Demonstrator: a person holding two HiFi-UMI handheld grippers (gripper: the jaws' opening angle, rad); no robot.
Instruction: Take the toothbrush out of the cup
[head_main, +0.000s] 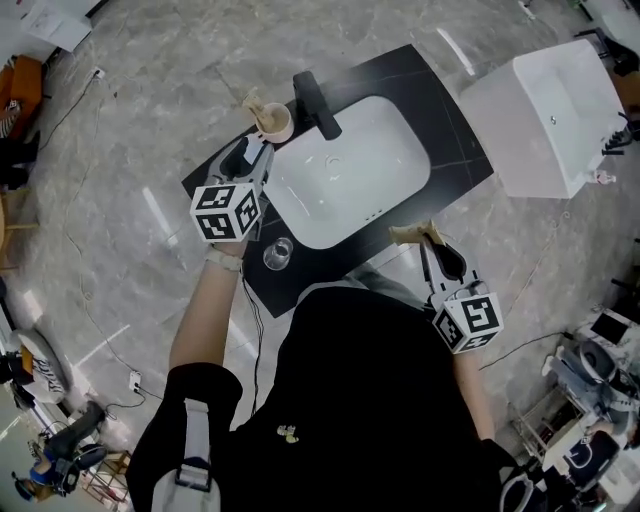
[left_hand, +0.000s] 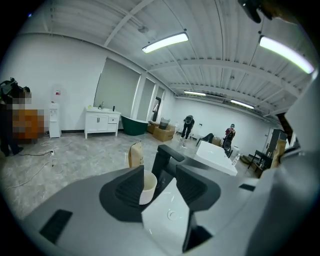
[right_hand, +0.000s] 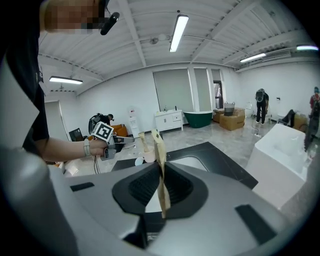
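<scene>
A cream cup (head_main: 275, 122) stands on the black counter (head_main: 455, 130) at the sink's far left corner, with a flat beige toothbrush (head_main: 254, 103) sticking up out of it. My left gripper (head_main: 255, 152) hovers just short of the cup, jaws wide apart. In the left gripper view the cup (left_hand: 148, 188) shows at the left pad, untouched, with the toothbrush (left_hand: 135, 154) above it. My right gripper (head_main: 432, 243) is at the counter's near edge, shut on a second flat beige toothbrush (right_hand: 161, 170), which stands upright between its pads.
A white sink (head_main: 350, 170) with a black faucet (head_main: 318, 103) fills the counter's middle. A small clear glass (head_main: 278, 253) stands on the near left of the counter. A separate white basin (head_main: 545, 115) stands to the right. People (left_hand: 188, 125) stand far off.
</scene>
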